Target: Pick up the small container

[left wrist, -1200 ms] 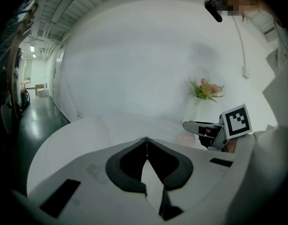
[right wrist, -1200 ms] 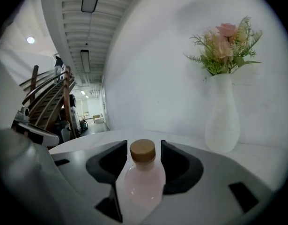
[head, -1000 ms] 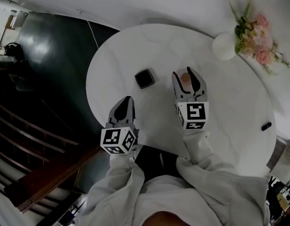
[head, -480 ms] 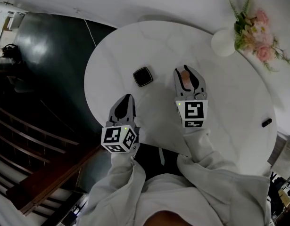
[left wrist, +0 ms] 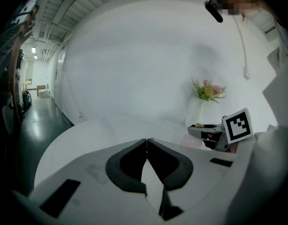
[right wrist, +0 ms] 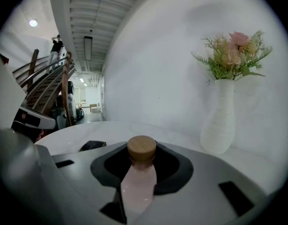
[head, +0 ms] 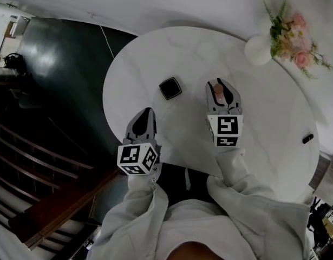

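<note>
White marble-look table (head: 155,58), round, set against a pale wall, with a dark floor and a stair rail off at 9 o'clock.

The small container (right wrist: 139,182), a pink bottle with a round wooden cap, stands upright near the middle of the table. It sits between the jaws of the right claw (head: 219,85), which comes in at it from 6 o'clock. Those jaws have just been closing, and the right gripper view shows the dark pads pressed against the pink body on both sides just under the cap. Gripping there makes sense: the wider cap sits above the pads as a stop, so I judge the bottle is unlikely to slide down out of the grip. Its base is hidden by the claw's body, so I cannot tell whether it is off the table yet. The lift looks like the step in hand.

The left claw (head: 147,112) hangs over the table edge at about 8 o'clock from the bottle, well apart from it, its jaws together with nothing between them. It seems parked out of the way, since one claw is enough here.

A black square box (head: 170,88) lies at 9 o'clock from the bottle. A white vase (head: 258,50) of pink flowers stands between 1 and 2 o'clock, and neither is in the way of a straight lift.
</note>
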A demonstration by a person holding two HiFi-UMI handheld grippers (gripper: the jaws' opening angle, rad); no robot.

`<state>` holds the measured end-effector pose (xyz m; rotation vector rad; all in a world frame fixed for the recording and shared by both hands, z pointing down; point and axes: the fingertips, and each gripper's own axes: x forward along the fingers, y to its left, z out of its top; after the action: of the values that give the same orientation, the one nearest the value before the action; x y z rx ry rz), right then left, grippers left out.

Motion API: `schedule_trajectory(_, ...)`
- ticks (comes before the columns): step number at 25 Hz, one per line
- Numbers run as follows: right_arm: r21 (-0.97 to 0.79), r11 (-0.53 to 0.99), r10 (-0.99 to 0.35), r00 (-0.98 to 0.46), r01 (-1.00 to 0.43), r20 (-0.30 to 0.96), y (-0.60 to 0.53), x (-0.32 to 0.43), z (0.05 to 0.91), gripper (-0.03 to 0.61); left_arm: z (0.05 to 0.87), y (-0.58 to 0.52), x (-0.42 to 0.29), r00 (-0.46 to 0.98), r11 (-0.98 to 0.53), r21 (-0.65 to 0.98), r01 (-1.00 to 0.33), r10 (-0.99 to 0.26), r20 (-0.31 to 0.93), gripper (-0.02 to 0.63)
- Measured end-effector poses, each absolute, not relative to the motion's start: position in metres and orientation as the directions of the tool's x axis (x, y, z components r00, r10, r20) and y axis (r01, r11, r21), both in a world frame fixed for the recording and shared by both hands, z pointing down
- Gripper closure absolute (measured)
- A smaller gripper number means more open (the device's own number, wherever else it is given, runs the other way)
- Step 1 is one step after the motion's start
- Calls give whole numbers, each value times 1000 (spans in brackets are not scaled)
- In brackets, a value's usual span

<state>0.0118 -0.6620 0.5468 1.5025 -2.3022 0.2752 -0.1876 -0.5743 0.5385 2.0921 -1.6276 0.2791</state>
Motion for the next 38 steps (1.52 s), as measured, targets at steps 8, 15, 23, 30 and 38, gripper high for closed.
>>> schedule_trajectory(8, 21, 370, -844, -326, -929, 426, -646, 16, 533, 407, 524, -573, -196, 316, -232, 243, -942, -857, 407, 597)
schedule_trajectory(15, 17, 339, -864, -304, -941, 402, -631, 11, 504, 407, 501, -574, -211, 337, -279, 202, -939, -867, 367, 596)
schedule_trajectory(23, 28, 310, -887, -278, -950, 369, -613, 4, 464, 407, 474, -575, -222, 371, -332, 175, -927, -879, 298, 595)
schedule_trajectory(30, 27, 292, -900, -266, -956, 345, -588, 0, 433, 407, 460, -570, -225, 414, -378, 180, -908, -874, 253, 595)
schedule_trajectory(38, 9, 231, -917, -214, -973, 337, -567, 16, 422, 407, 449, -564, -209, 488, -463, 156, -873, -843, 227, 596)
